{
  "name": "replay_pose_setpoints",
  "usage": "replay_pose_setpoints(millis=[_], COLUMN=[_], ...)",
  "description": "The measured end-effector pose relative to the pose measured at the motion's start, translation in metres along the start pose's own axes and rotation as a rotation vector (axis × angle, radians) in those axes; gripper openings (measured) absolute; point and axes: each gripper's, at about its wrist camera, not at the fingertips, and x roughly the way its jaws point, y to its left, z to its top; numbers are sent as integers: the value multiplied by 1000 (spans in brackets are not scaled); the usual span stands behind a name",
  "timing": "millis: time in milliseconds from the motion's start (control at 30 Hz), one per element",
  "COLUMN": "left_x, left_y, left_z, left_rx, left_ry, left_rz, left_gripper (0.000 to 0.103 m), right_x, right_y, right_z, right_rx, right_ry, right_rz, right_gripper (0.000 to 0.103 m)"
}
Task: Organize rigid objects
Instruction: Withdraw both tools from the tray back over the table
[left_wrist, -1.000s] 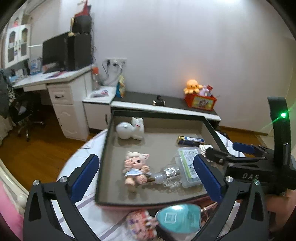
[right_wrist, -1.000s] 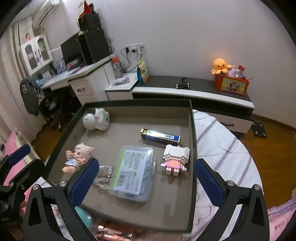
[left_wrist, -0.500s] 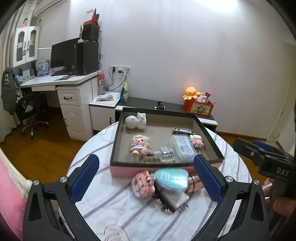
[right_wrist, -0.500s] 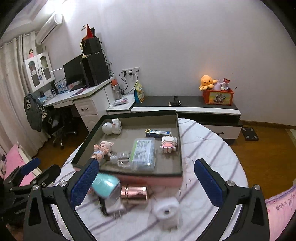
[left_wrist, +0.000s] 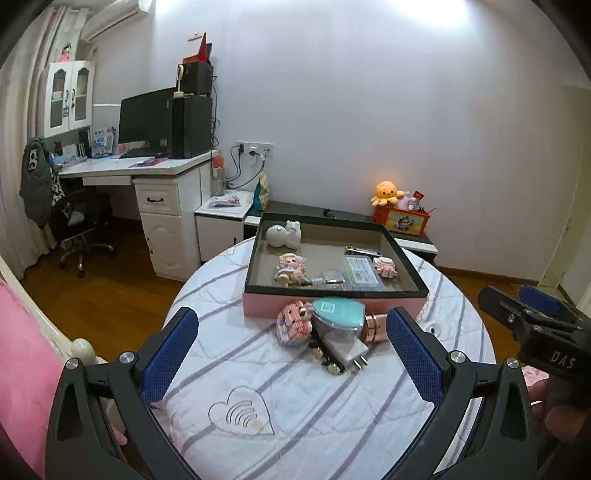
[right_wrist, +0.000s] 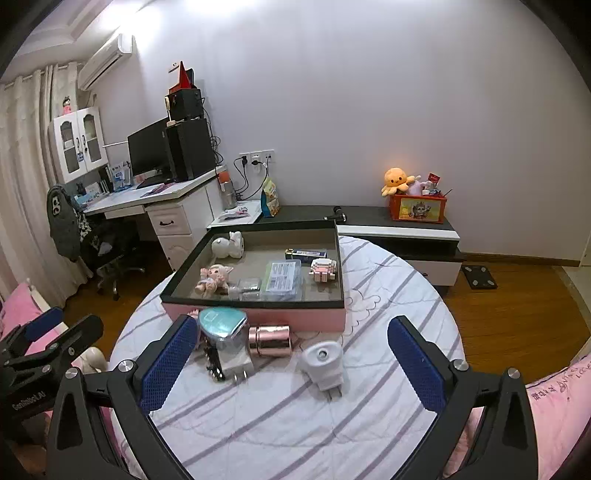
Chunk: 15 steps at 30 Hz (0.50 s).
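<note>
A pink-walled, dark-rimmed tray (left_wrist: 332, 307) (right_wrist: 255, 315) sits on the round striped table (right_wrist: 388, 295). It holds a white figurine (right_wrist: 228, 245), a pink doll (right_wrist: 214, 278), a clear plastic case (right_wrist: 282, 278), a blue bar (right_wrist: 306, 253) and a block figure (right_wrist: 323, 269). In front of it lie a teal-topped device (right_wrist: 221, 323), a rose-gold cylinder (right_wrist: 269, 340), a white plug (right_wrist: 325, 363) and a pink block toy (left_wrist: 293, 323). My left gripper (left_wrist: 291, 362) and right gripper (right_wrist: 291, 369) are open and empty, held back from these loose items.
A white desk (left_wrist: 147, 173) with monitor stands at the left, a low dark cabinet (right_wrist: 399, 221) with an orange toy box behind the table. Pink bedding (left_wrist: 22, 354) borders the table on the left and right. A scale (right_wrist: 478, 277) lies on the wooden floor.
Both grippers have pulled back and up from over the tray. The whole table and the loose items in front of the tray have come into view.
</note>
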Motion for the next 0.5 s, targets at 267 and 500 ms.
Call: replay_pose_setpoints(millis=[267, 500], left_x=[-10, -13], left_y=[3, 2], left_z=[-8, -10], left_rx=[4, 8], left_ry=[2, -3], left_rz=[16, 28], left_gripper=[103, 103], right_x=[-12, -13], right_y=[0, -2], right_z=[-13, -17], right_rx=[-5, -4], right_ry=[11, 16], right_rz=[-6, -9], right_gripper=[103, 103])
